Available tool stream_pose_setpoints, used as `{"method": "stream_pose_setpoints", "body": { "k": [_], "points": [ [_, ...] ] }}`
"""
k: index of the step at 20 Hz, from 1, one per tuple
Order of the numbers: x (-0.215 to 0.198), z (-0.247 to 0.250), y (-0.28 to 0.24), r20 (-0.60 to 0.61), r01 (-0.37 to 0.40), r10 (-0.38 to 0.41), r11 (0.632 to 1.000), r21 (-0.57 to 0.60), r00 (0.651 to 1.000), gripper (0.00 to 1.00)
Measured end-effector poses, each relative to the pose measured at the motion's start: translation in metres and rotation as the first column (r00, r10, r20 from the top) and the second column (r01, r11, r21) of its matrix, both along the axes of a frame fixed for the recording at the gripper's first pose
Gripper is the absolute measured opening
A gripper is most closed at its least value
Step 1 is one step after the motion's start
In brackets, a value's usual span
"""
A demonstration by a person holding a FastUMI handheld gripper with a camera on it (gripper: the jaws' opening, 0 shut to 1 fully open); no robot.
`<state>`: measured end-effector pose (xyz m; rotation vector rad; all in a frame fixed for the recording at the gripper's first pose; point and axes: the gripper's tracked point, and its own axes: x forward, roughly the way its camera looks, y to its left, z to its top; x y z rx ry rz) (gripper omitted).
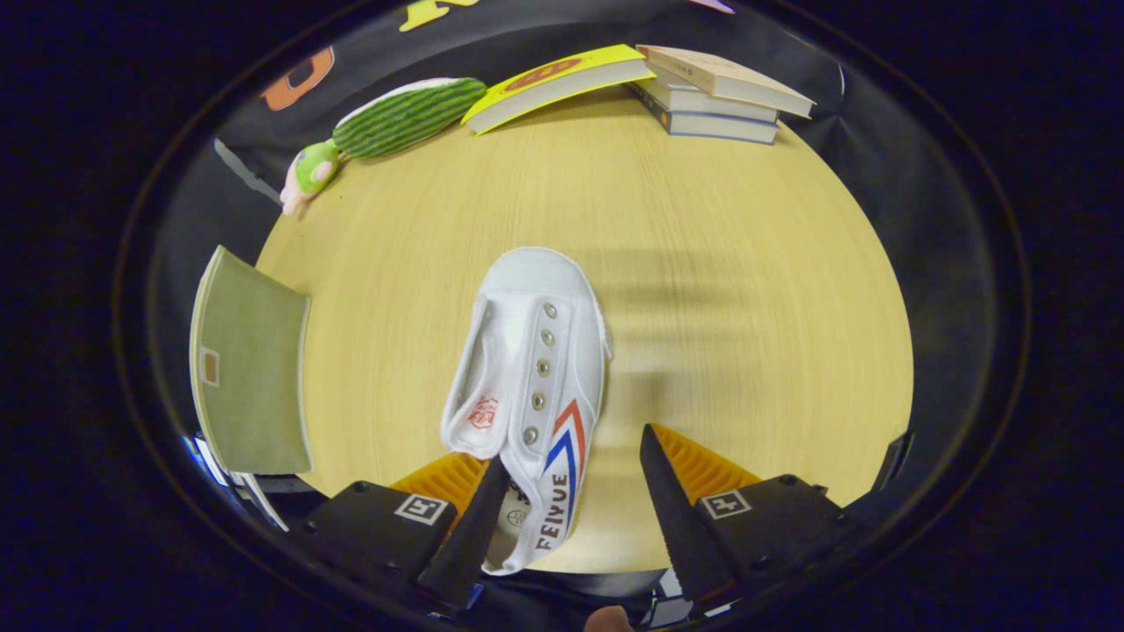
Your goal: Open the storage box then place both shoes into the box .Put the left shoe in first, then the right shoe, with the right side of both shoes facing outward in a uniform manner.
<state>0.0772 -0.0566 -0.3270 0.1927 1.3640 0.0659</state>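
Gripper view: gripper point(571, 491) wide open, grips nothing. Left finger point(470, 527) sits at the shoe's heel opening, seemingly over or inside the collar; right finger point(667, 509) well clear of the shoe, bare table between.

Shoe point(531, 386): white canvas, lies between and just ahead of the fingers, toe pointing away, tilted so the striped side faces right and up. Cannot tell whether left or right shoe.

Box point(250, 377): greenish panel, left of the shoe, near the table point(746, 290) edge. Open or closed: cannot tell from this angle.

Beyond, at the far edge: plush toy point(386, 127), yellow book point(553, 81), book stack point(716, 96).

Step, by judgement: pick-up of a shoe, grasp not yet made. Next move calls for closing on the heel wall or side, then lift, carry left to the box, keep the right side facing outward. Risk: thin canvas folds or slips under a one-wall pinch.
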Motion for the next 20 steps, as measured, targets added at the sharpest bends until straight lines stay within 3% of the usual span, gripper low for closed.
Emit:
{"method": "stream_pose_setpoints", "body": {
  "k": [4, 10, 14, 17, 18, 20],
  "points": [
    [0.013, 0.008, 0.001, 0.072, -0.028, 0.029, 1.0, -0.008, 0.997, 0.88],
    [0.024, -0.001, 0.013, 0.14, 0.059, -0.071, 0.994, 0.091, 0.988, 0.87],
    [0.023, -0.017, 0.007, 0.181, 0.05, -0.063, 0.996, 0.077, 0.981, 0.88],
    [0.026, -0.02, 0.016, 0.16, 0.058, -0.077, 0.991, 0.116, 0.984, 0.83],
    [0.026, -0.023, 0.013, 0.154, 0.05, -0.065, 0.994, 0.101, 0.986, 0.72],
    [0.024, -0.019, 0.011, 0.155, 0.057, -0.069, 0.995, 0.078, 0.986, 0.61]
  ]
}}
